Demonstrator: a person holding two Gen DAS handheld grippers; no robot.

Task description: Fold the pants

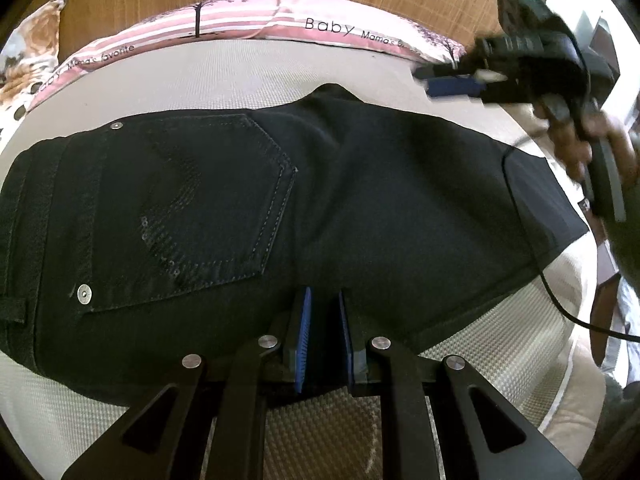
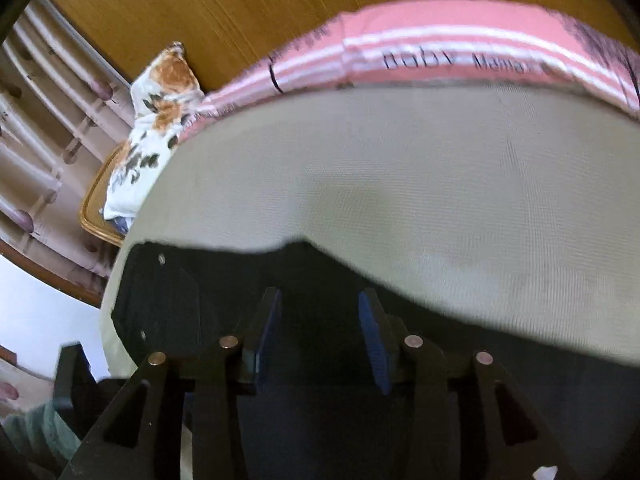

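Black pants (image 1: 320, 208): lie folded across grey mattress (image 1: 248, 76). Left gripper (image 1: 323, 320): fingers narrowly parted over near edge; grip cannot be told. Right gripper (image 2: 320, 320): fingers wide, above cloth.

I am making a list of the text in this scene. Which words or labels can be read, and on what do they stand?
"Baby" on the pink striped pillow.
"Mama's", beside it on that pillow; the next word is cut off.
"Mama's favorite" at the pillow's left end; a word before it is unreadable.
Right wrist view: the same print, too blurred to read.
Black pants: no text.
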